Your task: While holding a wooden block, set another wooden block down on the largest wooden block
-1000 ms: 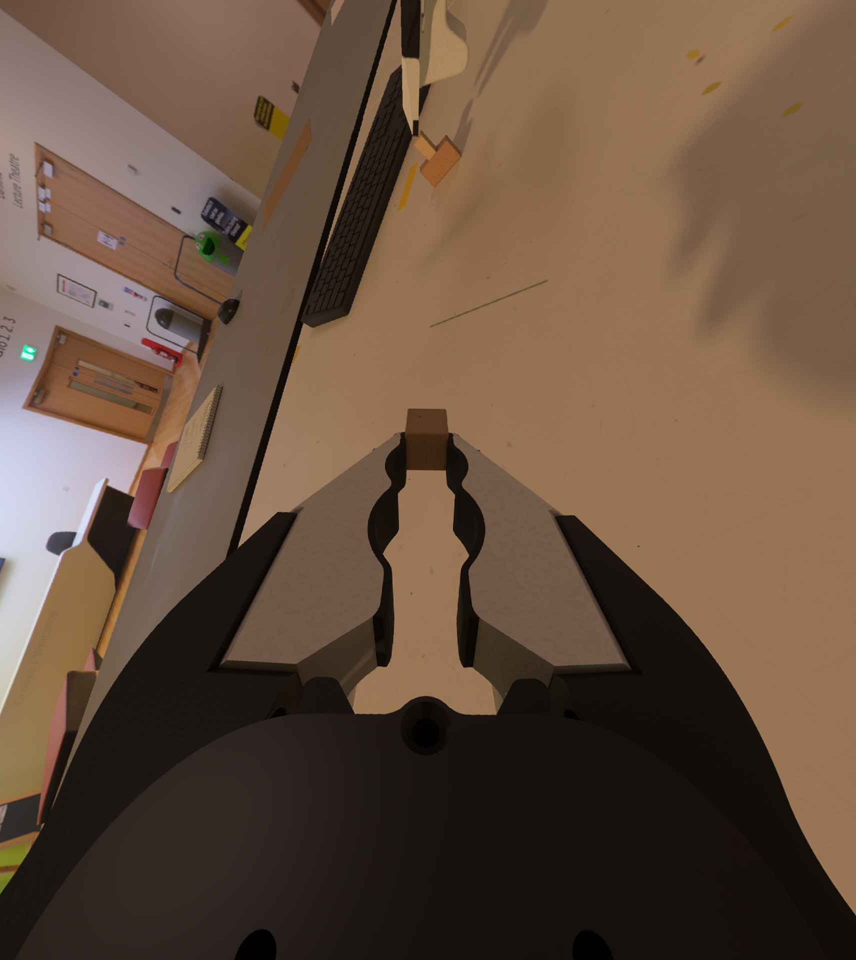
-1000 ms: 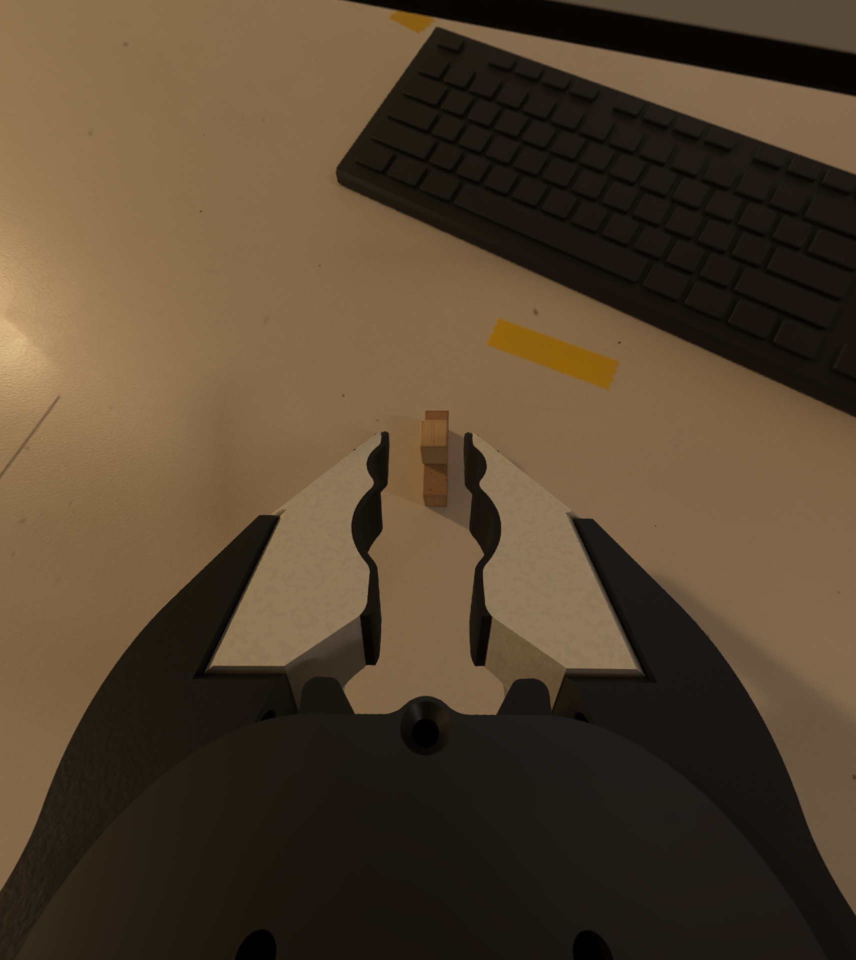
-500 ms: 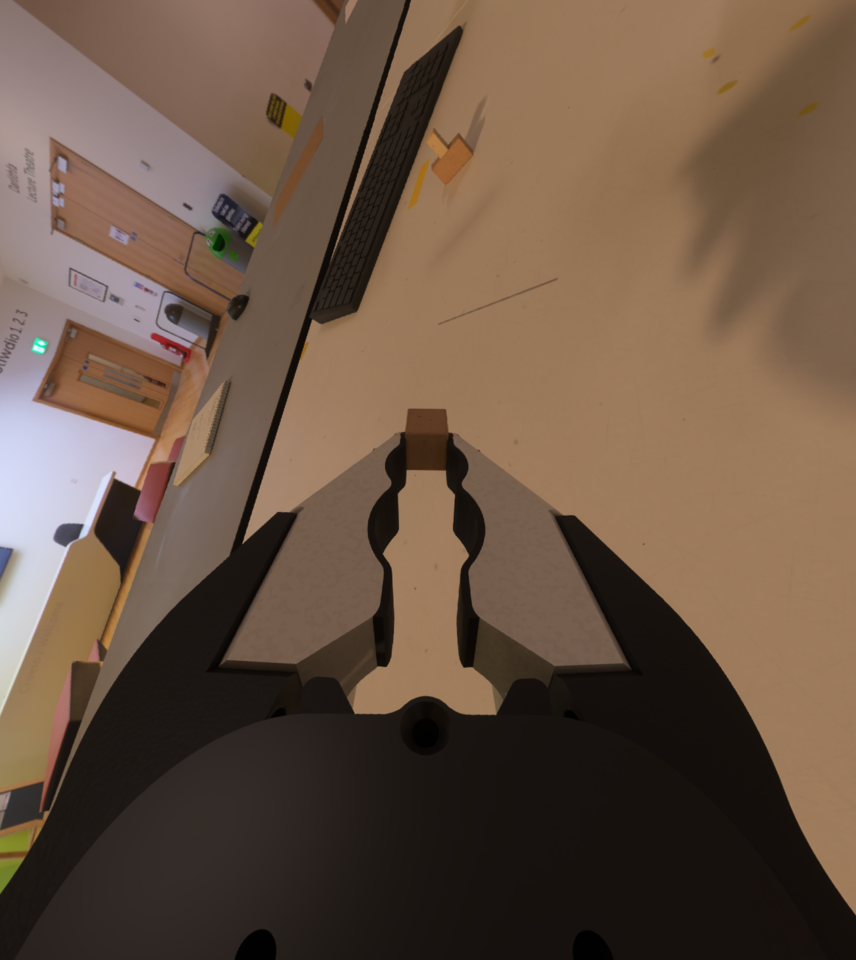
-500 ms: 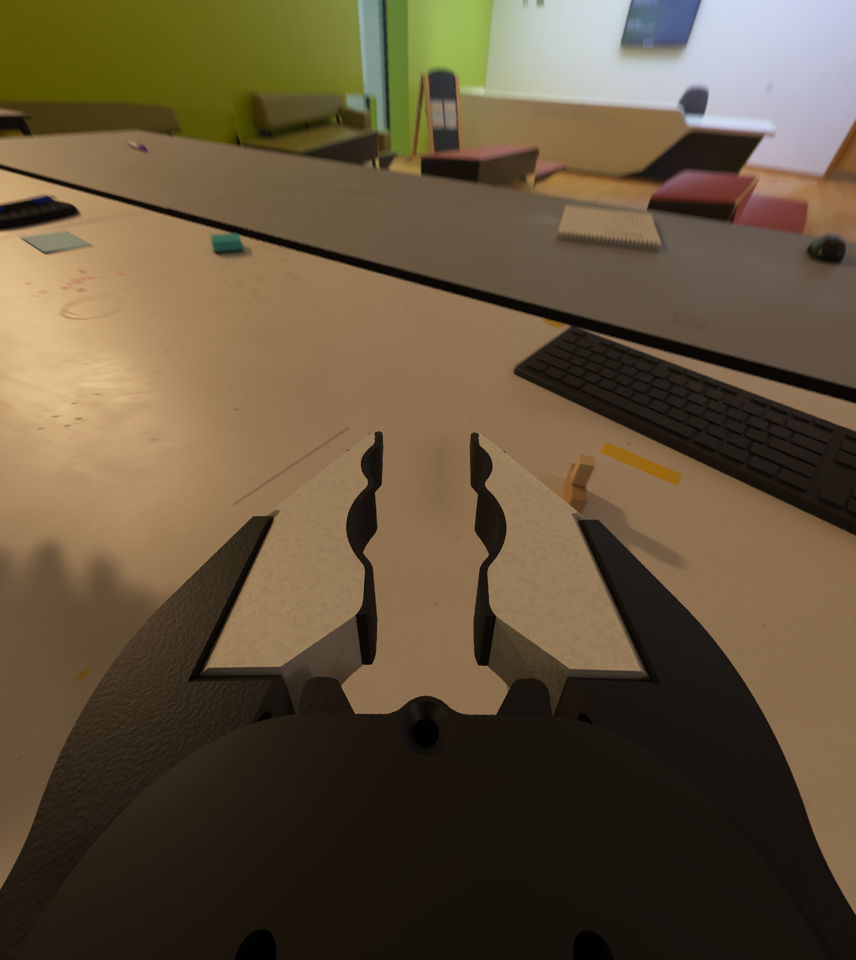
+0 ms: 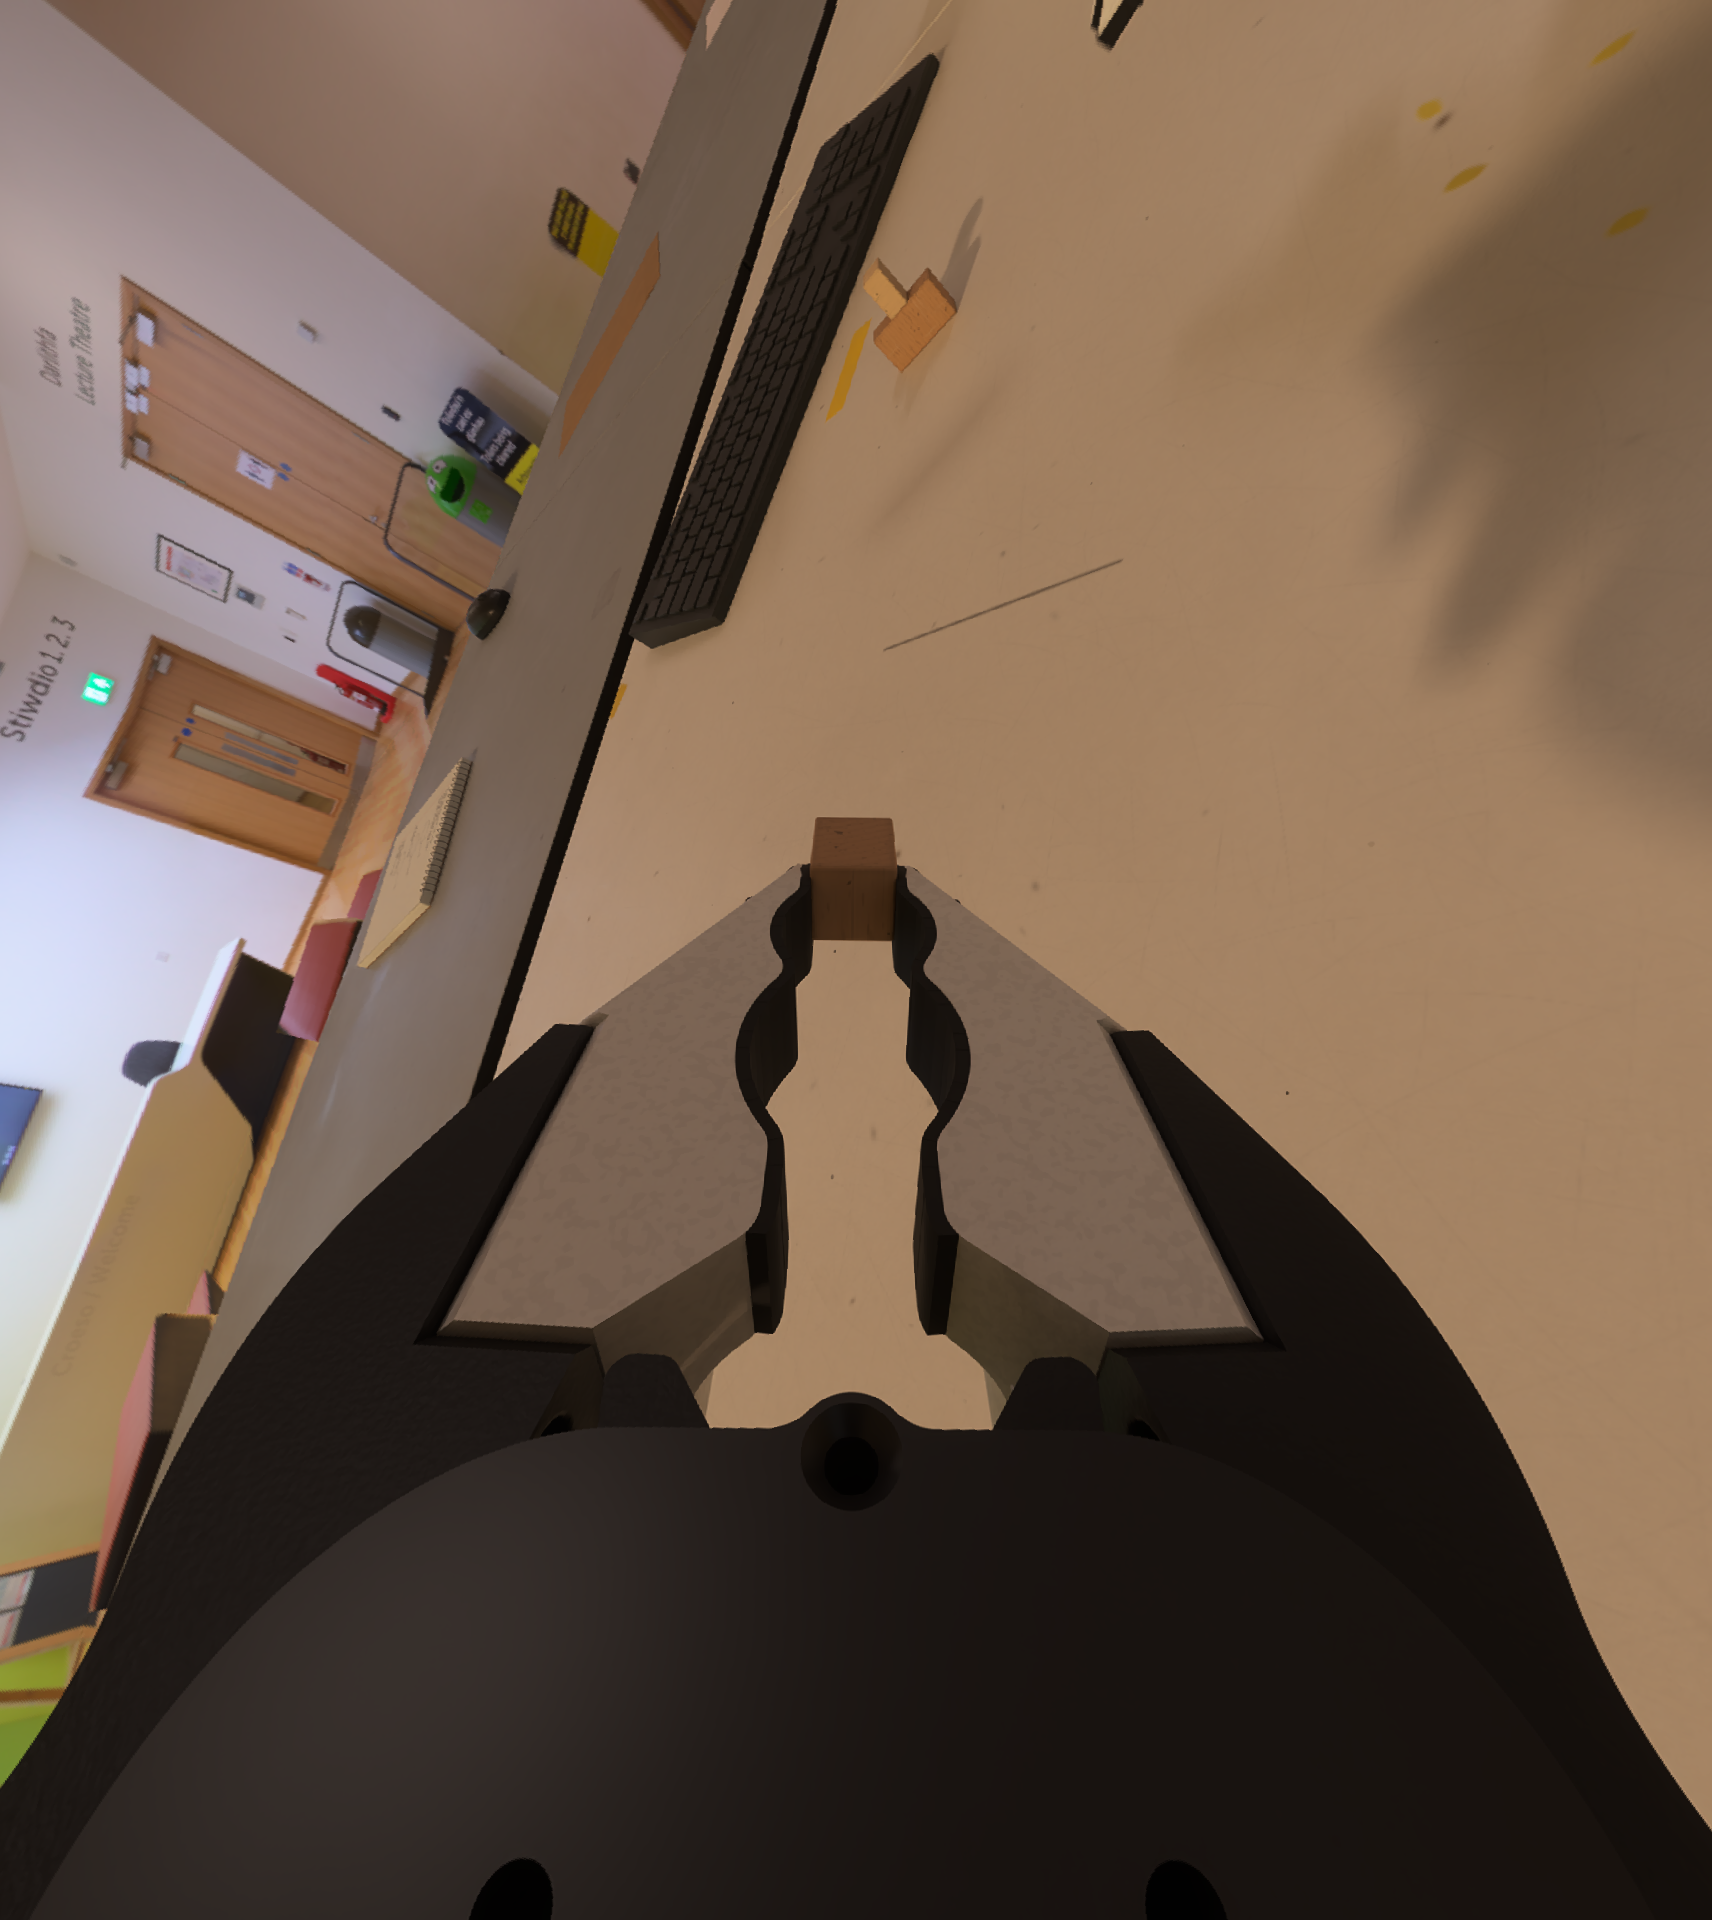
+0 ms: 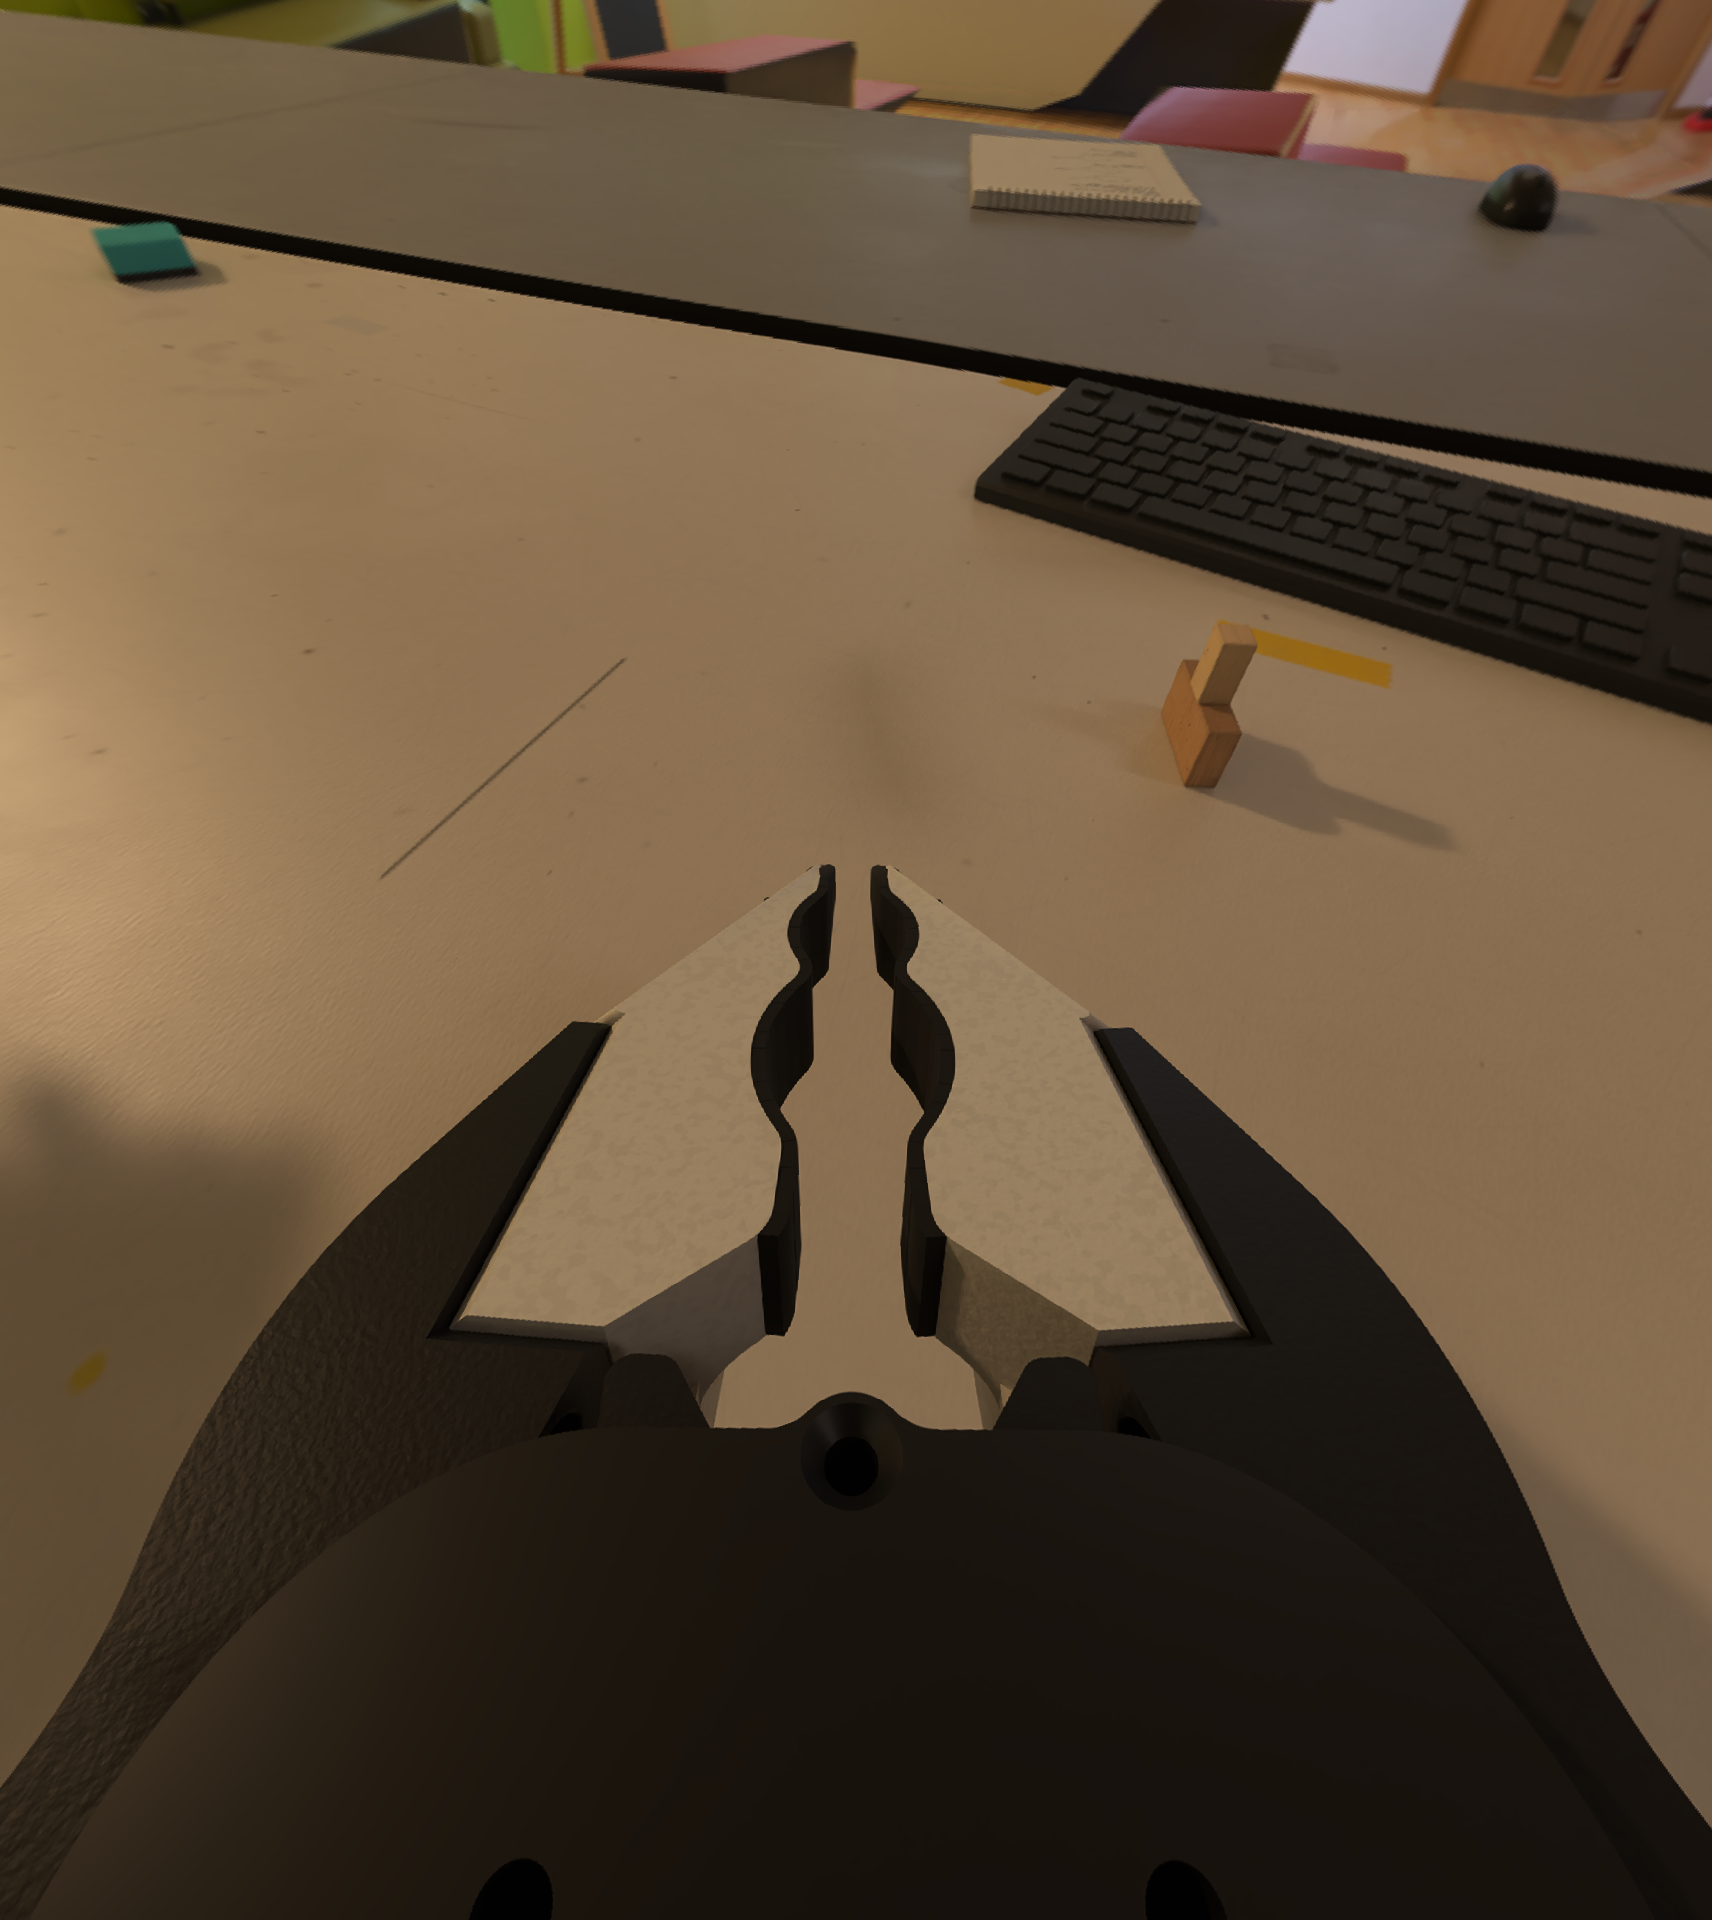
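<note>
Largest wooden block [image 6: 1199, 738]: stood on the tabletop [image 6: 416, 582] just short of the black keyboard [image 6: 1434, 540], toward the far edge.
Small pale block [image 6: 1226, 663]: rested on the largest block, tilted; the placement looked done, though its seating appeared unsteady.
Dark wooden block [image 5: 853, 879]: gripped between the jaws of the left gripper [image 5: 853, 883], above the tabletop; the hold requirement appeared met.
Right gripper [image 6: 853, 881]: empty, jaws nearly closed with a narrow gap, well apart from the stack.
Remaining: judged little or nothing.
Count, wooden blocks: three.
Count, grippers: two.
Count, keyboards: one.
Count, yellow tape strip [image 6: 1325, 657]: one beside the stack.
Count, teal pad [image 6: 145, 251]: one near the far edge.
</note>
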Controlling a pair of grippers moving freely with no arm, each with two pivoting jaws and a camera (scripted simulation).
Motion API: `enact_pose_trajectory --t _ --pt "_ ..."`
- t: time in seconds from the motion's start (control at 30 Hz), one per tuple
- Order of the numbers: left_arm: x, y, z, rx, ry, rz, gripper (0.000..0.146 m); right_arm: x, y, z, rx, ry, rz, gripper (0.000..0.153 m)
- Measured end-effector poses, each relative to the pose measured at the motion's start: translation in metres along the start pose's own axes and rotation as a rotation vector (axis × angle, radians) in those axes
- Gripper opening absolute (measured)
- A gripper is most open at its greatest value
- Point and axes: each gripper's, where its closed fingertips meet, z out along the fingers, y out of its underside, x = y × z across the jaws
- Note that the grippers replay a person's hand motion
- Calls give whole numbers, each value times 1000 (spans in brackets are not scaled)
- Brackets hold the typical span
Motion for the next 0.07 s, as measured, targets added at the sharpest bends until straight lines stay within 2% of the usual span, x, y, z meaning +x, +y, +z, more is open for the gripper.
enact_pose_trajectory --t 0.07 --pt "-1 1 0 4 3 -12 14 -2 -3 9 -8 38 -21 6"
